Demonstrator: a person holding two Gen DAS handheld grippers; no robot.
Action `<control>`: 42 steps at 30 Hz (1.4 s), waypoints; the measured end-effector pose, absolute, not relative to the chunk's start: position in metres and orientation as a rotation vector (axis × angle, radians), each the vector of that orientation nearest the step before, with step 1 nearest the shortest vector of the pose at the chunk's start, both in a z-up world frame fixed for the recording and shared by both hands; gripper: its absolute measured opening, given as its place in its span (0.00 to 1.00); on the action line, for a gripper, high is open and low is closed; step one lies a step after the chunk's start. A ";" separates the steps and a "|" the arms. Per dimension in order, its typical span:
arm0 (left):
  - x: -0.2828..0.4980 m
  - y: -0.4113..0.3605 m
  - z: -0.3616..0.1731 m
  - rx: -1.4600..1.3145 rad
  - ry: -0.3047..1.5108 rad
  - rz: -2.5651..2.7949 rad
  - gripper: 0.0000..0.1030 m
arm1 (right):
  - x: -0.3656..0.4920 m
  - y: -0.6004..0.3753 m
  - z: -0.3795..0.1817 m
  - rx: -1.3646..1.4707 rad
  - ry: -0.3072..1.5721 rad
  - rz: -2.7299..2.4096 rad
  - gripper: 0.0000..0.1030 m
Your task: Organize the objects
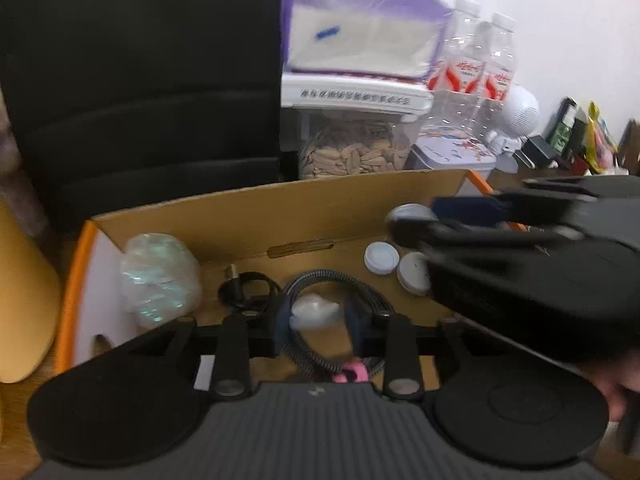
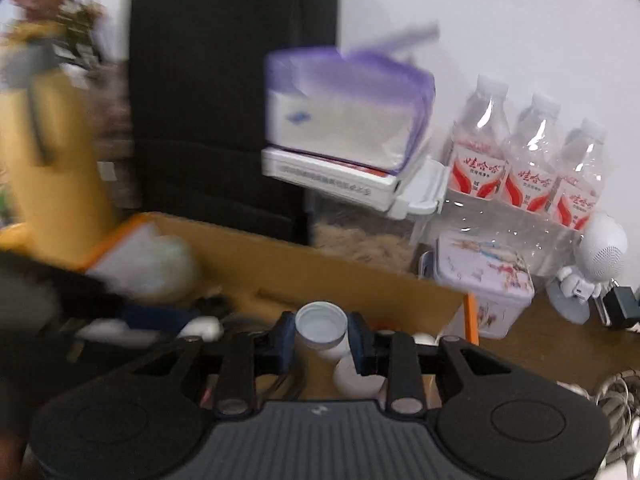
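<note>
Cardboard box with orange edges at centre, open-topped, in front of black case, seed jar, flowered tin and water bottles far right. Inside: crumpled clear wrap at left, braided cable in middle, white lids at right. Left gripper closed on small white lump above cable; right gripper clamped on white bottle cap over right end of box.
</note>
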State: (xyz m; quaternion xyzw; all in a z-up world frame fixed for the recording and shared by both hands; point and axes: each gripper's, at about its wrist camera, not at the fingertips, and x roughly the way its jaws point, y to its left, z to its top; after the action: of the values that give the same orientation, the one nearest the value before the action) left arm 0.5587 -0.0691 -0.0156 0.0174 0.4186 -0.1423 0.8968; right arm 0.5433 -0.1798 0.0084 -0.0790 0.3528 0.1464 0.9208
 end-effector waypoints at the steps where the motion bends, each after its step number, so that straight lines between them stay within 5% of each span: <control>1: 0.557 -0.067 -0.015 0.029 0.859 -0.304 0.35 | 0.556 -0.177 0.002 -0.152 0.743 0.281 0.32; 4: 0.543 -0.061 -0.002 0.051 0.799 -0.329 0.49 | 0.565 -0.184 0.001 -0.048 0.742 0.321 0.37; 6: 0.532 -0.055 0.010 0.085 0.755 -0.297 0.53 | 0.556 -0.192 0.008 0.013 0.721 0.327 0.51; 11: 0.483 -0.040 0.048 0.097 0.717 -0.268 0.56 | 0.516 -0.212 0.047 0.012 0.643 0.275 0.53; 13: 0.449 -0.034 0.065 0.093 0.673 -0.284 0.71 | 0.492 -0.220 0.064 -0.006 0.619 0.258 0.57; 21: 0.250 -0.006 0.087 0.058 0.427 -0.267 0.89 | 0.293 -0.248 0.094 -0.108 0.444 0.322 0.85; 32: 0.051 0.014 0.037 0.036 0.432 -0.234 0.98 | 0.050 -0.255 0.032 -0.085 0.456 0.402 0.86; 42: 0.029 0.038 0.032 0.018 0.416 -0.220 0.99 | -0.014 -0.278 0.029 -0.135 0.515 0.406 0.86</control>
State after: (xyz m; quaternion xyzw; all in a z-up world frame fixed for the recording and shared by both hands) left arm 0.0291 0.0385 0.0324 0.0089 0.2062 -0.1089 0.9724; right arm -0.0135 -0.2779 0.0293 -0.0662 0.2526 0.1992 0.9445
